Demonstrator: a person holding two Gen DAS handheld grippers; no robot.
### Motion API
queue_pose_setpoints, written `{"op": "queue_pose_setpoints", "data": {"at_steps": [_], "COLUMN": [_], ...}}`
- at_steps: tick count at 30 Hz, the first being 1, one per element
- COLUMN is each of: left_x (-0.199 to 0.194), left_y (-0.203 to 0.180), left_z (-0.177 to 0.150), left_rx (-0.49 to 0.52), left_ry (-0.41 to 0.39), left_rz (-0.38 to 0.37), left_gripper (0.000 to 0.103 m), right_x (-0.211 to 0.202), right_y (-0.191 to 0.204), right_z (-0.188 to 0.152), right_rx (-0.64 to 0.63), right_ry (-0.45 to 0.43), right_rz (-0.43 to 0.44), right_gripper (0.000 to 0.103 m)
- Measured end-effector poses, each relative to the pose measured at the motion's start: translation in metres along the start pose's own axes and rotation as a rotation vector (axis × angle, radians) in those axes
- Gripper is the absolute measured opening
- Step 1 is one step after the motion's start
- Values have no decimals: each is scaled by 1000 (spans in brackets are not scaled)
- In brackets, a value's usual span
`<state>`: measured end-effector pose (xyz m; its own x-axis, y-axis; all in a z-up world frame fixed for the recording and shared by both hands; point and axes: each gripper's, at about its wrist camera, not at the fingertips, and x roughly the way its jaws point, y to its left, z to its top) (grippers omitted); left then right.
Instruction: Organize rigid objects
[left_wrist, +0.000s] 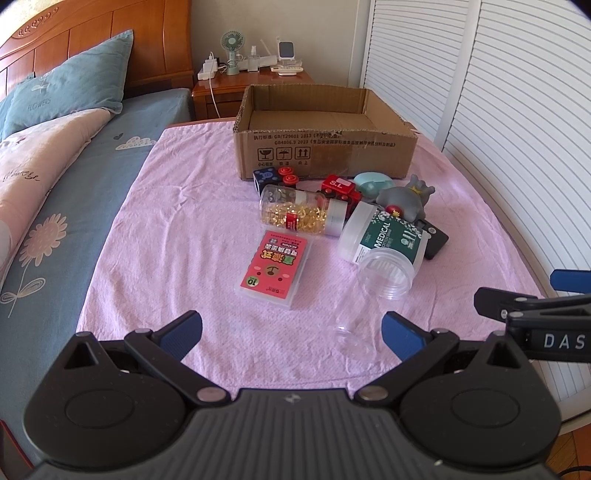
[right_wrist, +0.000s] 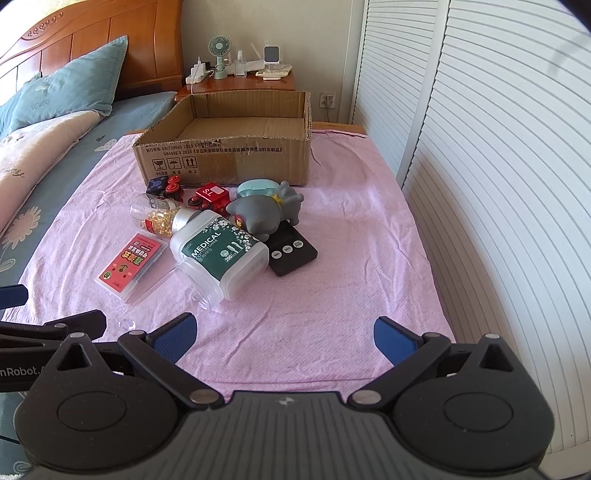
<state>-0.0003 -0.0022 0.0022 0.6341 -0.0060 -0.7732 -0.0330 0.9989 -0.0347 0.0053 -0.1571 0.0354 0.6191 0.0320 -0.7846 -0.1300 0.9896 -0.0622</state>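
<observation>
Open right hand-held gripper w/ clutter before cardboard box.

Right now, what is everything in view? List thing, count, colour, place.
cardboard box: 1, brown, open, far end of cloth
pink cloth: 1, covering the surface
capsule bottle: 1, clear, yellow capsules, lying down
cotton swab jar: 1, white with green label, lying down
clear jar: 1, empty, lying nearest
card case: 1, red label, flat
toy train: 1, red
grey figurine: 1, on the black timer
nightstand: 1, wooden, holding a fan
left gripper: open
right gripper: open
</observation>
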Motion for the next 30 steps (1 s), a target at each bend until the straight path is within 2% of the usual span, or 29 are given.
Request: {"op": "queue_pose_setpoints", "data": {"at_steps": [30], "left_x": [-1], "left_y": [0], "left_z": [2], "left_rx": [1], "left_ry": [-3], "left_rz": [0], "left_gripper": [102], "right_x": [-2], "right_y": [0], "right_z": [0], "right_rx": [-1], "right_ry": [-9], "right_rz": [0], "right_gripper": [103]}}
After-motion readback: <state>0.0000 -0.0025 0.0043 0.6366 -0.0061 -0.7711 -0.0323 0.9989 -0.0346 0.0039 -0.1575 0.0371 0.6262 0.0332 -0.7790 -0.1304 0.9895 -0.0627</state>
